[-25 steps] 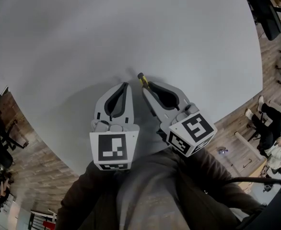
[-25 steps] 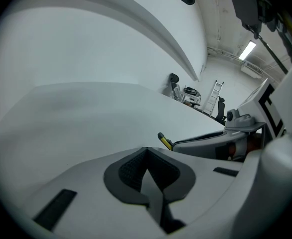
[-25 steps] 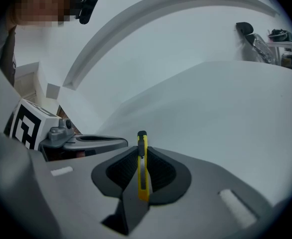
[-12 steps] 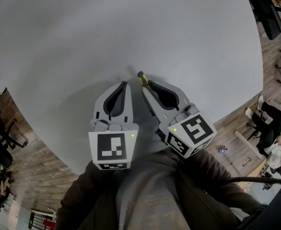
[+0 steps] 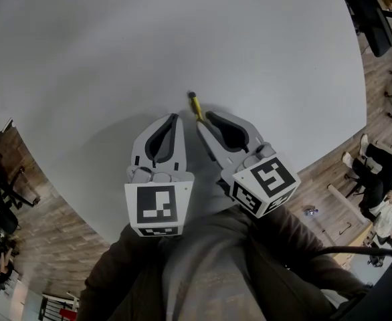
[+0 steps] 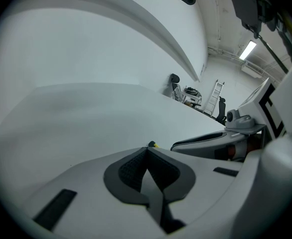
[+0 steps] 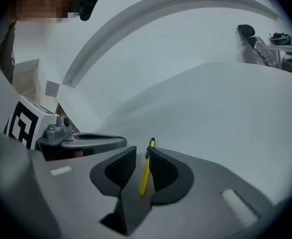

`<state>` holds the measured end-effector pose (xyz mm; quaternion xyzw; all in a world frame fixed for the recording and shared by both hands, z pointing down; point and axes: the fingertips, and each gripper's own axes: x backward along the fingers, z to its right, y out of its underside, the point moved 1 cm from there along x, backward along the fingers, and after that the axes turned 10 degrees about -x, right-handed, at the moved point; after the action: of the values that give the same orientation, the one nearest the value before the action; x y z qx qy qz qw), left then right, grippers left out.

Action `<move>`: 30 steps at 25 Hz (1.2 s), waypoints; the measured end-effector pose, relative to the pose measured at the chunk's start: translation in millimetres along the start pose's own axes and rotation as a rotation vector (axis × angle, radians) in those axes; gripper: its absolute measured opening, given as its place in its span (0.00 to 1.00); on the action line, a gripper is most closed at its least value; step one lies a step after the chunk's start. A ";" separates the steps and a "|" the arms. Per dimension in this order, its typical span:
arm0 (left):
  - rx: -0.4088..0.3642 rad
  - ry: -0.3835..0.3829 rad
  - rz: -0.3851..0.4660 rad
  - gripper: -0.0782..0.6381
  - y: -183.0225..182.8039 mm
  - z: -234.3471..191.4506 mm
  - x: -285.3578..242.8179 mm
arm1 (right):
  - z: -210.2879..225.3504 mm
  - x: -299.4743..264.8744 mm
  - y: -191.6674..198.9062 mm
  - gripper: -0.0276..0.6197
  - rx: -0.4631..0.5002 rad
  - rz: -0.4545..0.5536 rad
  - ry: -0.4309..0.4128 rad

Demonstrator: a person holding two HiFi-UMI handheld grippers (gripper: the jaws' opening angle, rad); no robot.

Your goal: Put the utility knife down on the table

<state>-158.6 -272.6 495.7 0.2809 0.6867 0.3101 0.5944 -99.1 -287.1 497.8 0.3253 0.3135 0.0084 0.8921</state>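
Note:
The utility knife (image 5: 194, 104) is thin and yellow with a black tip. It lies between the jaws of my right gripper (image 5: 200, 120) and pokes out ahead of them over the white table (image 5: 182, 32). In the right gripper view the knife (image 7: 145, 176) leans against the right-hand pad, with a gap to the left-hand pad, so my right gripper (image 7: 142, 151) stands slightly open. My left gripper (image 5: 174, 118) hovers just left of it, shut and empty, its pads meeting in the left gripper view (image 6: 146, 151). Only the knife's tip (image 6: 151, 144) shows there.
The round table's near edge curves just below both grippers, with wooden floor (image 5: 55, 246) beyond it. Office chairs (image 5: 376, 25) and a seated person (image 5: 376, 166) are off the table's right side. The person's dark sleeves (image 5: 209, 273) fill the bottom of the head view.
The knife has slid forward out of the right gripper's jaws, so more of its yellow body shows beyond the fingertips. Both grippers have barely moved.

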 end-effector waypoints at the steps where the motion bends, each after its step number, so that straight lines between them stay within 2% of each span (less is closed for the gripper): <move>1: -0.001 -0.001 0.001 0.11 -0.5 -0.6 1.1 | -0.6 -0.2 0.4 0.17 0.000 -0.002 0.001; 9: -0.015 -0.002 0.024 0.11 -7.6 2.8 11.2 | -10.2 5.2 -4.0 0.16 0.014 0.018 -0.005; 14: -0.035 -0.020 0.057 0.11 -19.4 13.6 37.1 | -27.8 28.2 -12.7 0.10 0.047 0.061 -0.016; 18: -0.078 -0.053 0.109 0.11 -36.1 18.7 55.9 | -41.9 47.5 -30.5 0.05 0.092 0.130 -0.029; 25: -0.152 -0.080 0.190 0.11 -60.5 47.3 98.8 | -72.6 95.1 -45.2 0.05 0.163 0.203 -0.044; 30: -0.167 -0.090 0.237 0.11 -72.3 64.5 124.1 | -90.9 118.9 -52.5 0.05 0.206 0.237 -0.056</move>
<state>-112.8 -220.1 354.5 0.3230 0.5931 0.4212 0.6054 -64.9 -250.2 347.4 0.4501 0.2471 0.0721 0.8551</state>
